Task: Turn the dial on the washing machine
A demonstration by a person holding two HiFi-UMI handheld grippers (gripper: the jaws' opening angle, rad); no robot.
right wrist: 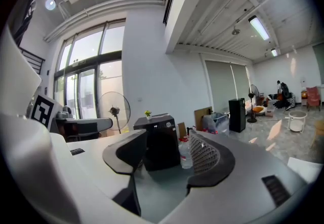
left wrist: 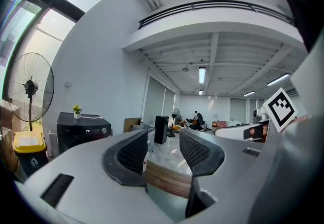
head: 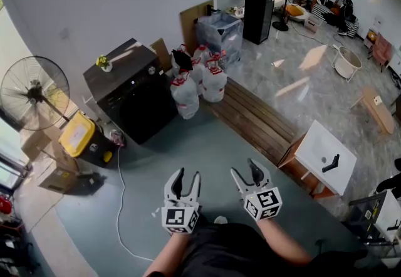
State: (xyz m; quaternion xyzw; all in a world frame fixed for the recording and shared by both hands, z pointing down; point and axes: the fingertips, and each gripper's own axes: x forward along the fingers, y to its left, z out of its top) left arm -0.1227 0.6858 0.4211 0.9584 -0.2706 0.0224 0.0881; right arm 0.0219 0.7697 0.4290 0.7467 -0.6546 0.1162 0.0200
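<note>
The black washing machine (head: 135,91) stands against the far wall at upper left, a small potted plant (head: 103,62) on its top. Its round dial (left wrist: 104,130) shows on the front panel in the left gripper view and again as the dial (right wrist: 167,124) in the right gripper view. Both grippers hover over the grey floor well short of the machine. My left gripper (head: 188,175) is open with nothing between its jaws. My right gripper (head: 244,168) is open and empty too, and the machine (right wrist: 162,149) sits framed between its jaws.
A standing fan (head: 34,94) and a yellow-lidded bin (head: 84,138) are left of the machine. Large water bottles (head: 200,78) cluster at its right, beside a low wooden bench (head: 254,119). A white table (head: 324,155) stands at right. A white cable (head: 119,207) runs across the floor.
</note>
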